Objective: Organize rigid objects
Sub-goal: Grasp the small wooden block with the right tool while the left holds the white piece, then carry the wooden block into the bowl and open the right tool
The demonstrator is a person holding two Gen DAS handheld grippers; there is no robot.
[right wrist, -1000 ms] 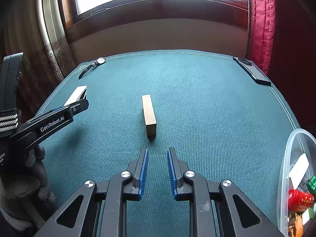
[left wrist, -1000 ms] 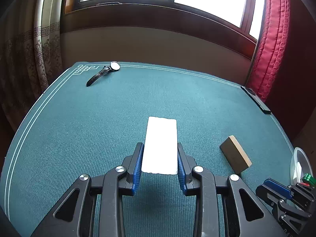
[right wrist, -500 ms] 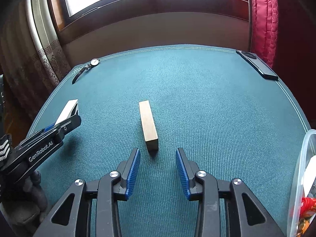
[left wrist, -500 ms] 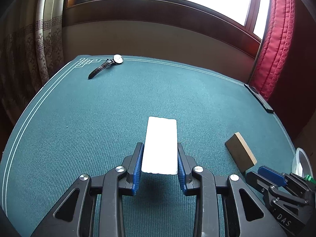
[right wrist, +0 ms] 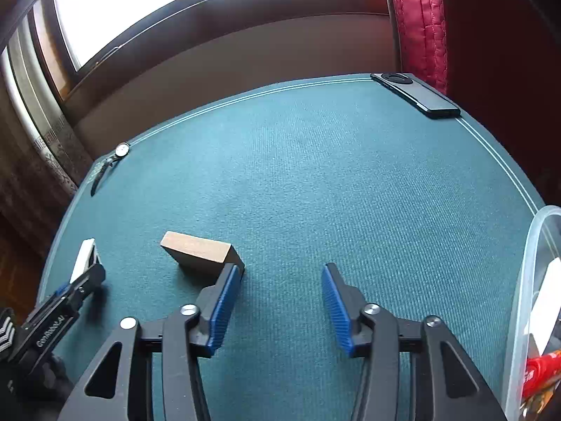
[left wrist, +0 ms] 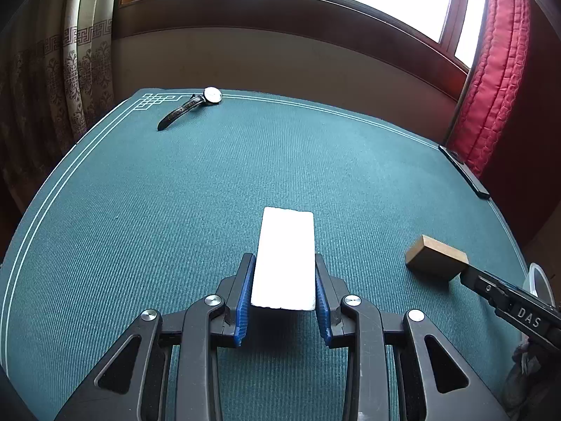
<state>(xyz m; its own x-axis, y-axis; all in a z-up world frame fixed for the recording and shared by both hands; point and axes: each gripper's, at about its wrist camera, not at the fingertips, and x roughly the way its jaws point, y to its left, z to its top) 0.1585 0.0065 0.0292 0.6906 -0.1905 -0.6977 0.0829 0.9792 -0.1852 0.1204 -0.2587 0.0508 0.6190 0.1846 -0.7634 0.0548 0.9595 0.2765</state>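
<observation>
Two wrist views of a green felt table point(left wrist: 175, 210). Hidden or cut off: the clear plastic container point(right wrist: 526, 280) at the right edge is only partly in frame, and its contents, a white piece and something red, cannot be identified; in the left wrist view only a sliver of its rim shows behind the right gripper. The near end of the wooden block point(right wrist: 198, 251) is covered by the right gripper's left finger point(right wrist: 221, 310). Change from a second ago: the right gripper point(right wrist: 280, 310), then nearly closed with the block lying lengthwise straight ahead of it, has rolled and shifted, so the block now lies ahead and to the left of its gap, by the left fingertip; whether they touch cannot be told. Its jaws are opening, with only felt between them. The left gripper point(left wrist: 283, 298) is unchanged, clamped on the white block point(left wrist: 285, 256), which is held above the felt and juts forward past the pads. A wristwatch point(left wrist: 191, 105) lies at the far left corner, a black phone point(right wrist: 417, 94) at the far right edge, both well apart from the grippers.
</observation>
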